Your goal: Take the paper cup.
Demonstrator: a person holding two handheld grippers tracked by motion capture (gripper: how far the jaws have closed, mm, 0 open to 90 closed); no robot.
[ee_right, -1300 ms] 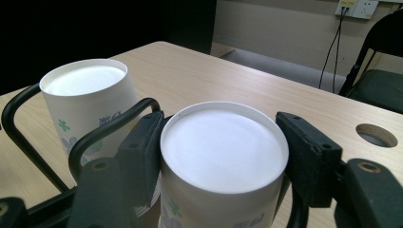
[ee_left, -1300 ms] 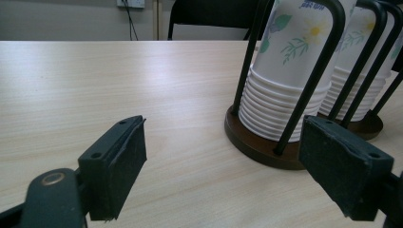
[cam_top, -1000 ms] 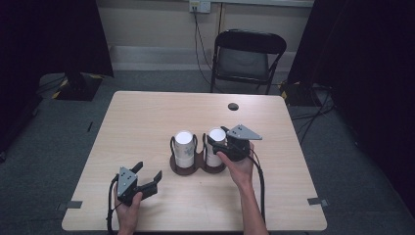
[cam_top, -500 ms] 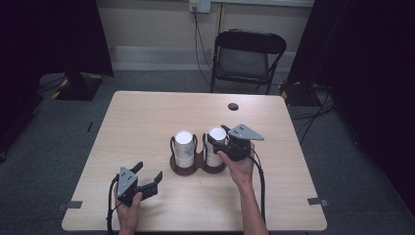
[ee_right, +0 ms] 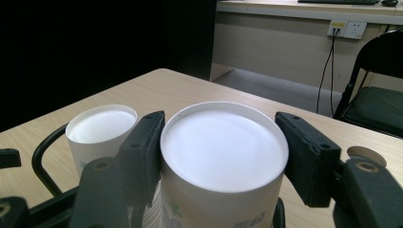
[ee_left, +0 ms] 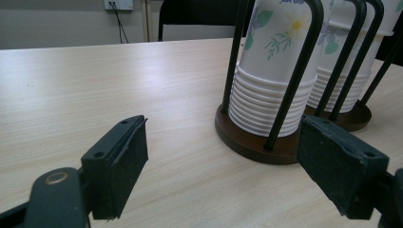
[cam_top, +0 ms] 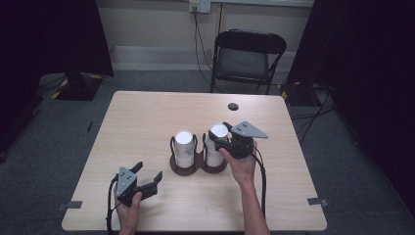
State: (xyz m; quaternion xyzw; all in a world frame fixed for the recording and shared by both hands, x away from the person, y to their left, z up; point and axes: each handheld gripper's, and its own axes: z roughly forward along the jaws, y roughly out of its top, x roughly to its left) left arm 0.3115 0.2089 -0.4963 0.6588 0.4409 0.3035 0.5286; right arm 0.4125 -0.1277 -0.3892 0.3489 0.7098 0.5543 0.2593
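A brown two-ring cup holder point(cam_top: 195, 169) with black wire loops stands mid-table and carries two stacks of upside-down white floral paper cups. My right gripper point(cam_top: 219, 138) is shut on the top cup point(cam_top: 219, 131) of the right stack; in the right gripper view its pads point(ee_right: 145, 142) flank that cup point(ee_right: 223, 152), with the left stack point(ee_right: 102, 126) beside it. My left gripper point(cam_top: 148, 170) rests open on the table in front of and left of the holder. In the left gripper view its jaws stand wide apart, nothing between them, facing the nearer stack point(ee_left: 271, 71) and the holder base point(ee_left: 247, 142).
The light wooden table point(cam_top: 147, 117) has a small dark round disc point(cam_top: 233, 106) near its far edge. A black folding chair point(cam_top: 247, 54) stands behind the table. Dark curtains hang on both sides of the room.
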